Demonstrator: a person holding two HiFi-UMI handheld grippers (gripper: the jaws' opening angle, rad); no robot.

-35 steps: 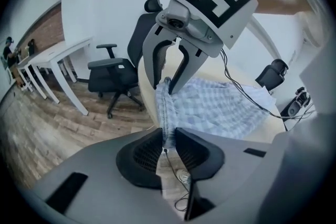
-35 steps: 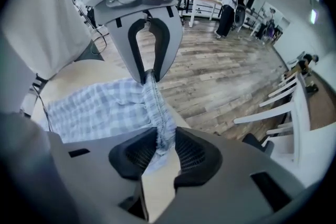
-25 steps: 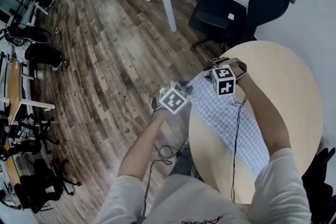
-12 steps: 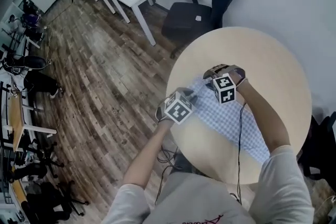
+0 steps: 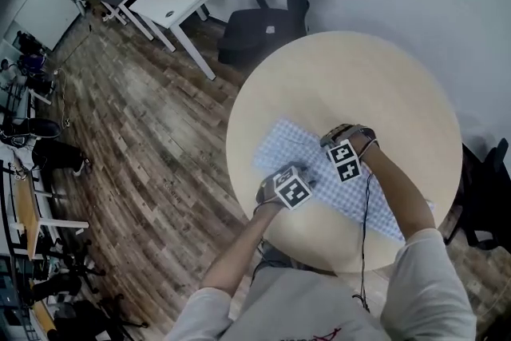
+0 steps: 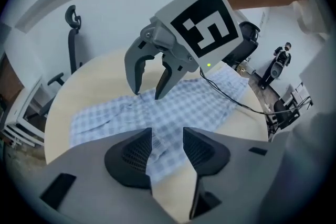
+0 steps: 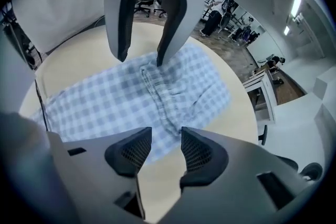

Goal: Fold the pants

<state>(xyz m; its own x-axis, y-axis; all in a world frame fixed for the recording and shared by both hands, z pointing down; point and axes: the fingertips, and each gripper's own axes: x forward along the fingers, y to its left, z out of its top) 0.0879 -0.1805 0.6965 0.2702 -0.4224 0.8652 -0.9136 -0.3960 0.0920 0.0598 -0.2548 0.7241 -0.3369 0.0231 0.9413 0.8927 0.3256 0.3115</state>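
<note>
The blue-and-white checked pants lie spread flat on the round wooden table. My left gripper hangs over their near edge and my right gripper over their far edge. In the left gripper view the left gripper is open, with the pants lying below the gap and the right gripper opposite. The right gripper view shows the right gripper open above the pants, facing the left gripper. Both sets of jaws have just been opening, and no cloth is pinched.
A black office chair and a white desk stand beyond the table on the wood floor. Another dark chair is at the table's right. A black cable runs from my right gripper back over the pants.
Both grippers have moved from the table's left edge inward over the tabletop. The pants' end, which hung off that edge, now lies flat on the table.
</note>
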